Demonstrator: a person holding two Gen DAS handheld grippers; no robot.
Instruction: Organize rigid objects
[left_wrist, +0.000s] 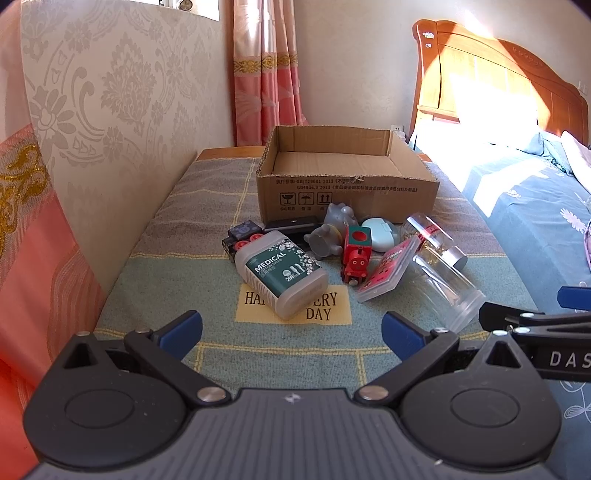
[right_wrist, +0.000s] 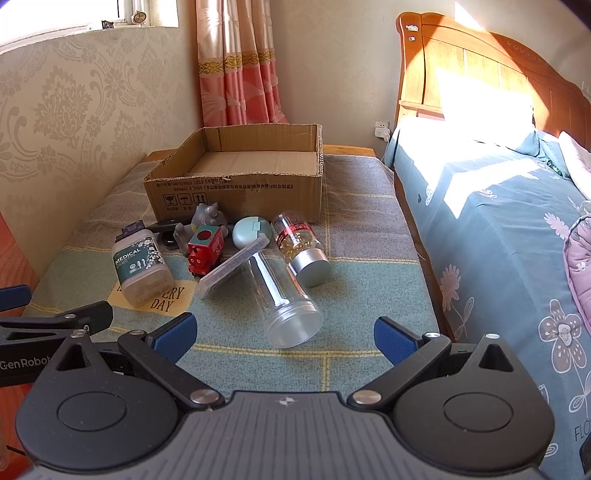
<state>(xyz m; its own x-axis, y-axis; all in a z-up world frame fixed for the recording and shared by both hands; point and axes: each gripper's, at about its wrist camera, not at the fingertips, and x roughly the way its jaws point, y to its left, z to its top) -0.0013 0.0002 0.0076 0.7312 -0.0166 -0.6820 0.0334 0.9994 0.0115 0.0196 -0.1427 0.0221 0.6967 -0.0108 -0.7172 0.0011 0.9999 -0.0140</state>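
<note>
Surface: plaid cloth (right_wrist: 354, 236), clutter before empty cardboard box (right_wrist: 236, 192).
Clear jar (right_wrist: 284, 295): lying lengthwise, mouth toward right claw (right_wrist: 284, 338).
Claws: both released; left claw (left_wrist: 291, 334) faces medical bottle (left_wrist: 282, 273).

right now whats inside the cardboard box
The cardboard box shows only its bare corrugated floor and inner walls; nothing is visible inside. Its front wall hides the nearest strip of floor, so something small and flat there could not be seen.

Hard sunlight blows out headboard (left_wrist: 491, 92) (fisheye bends edges); table shaded.
</note>
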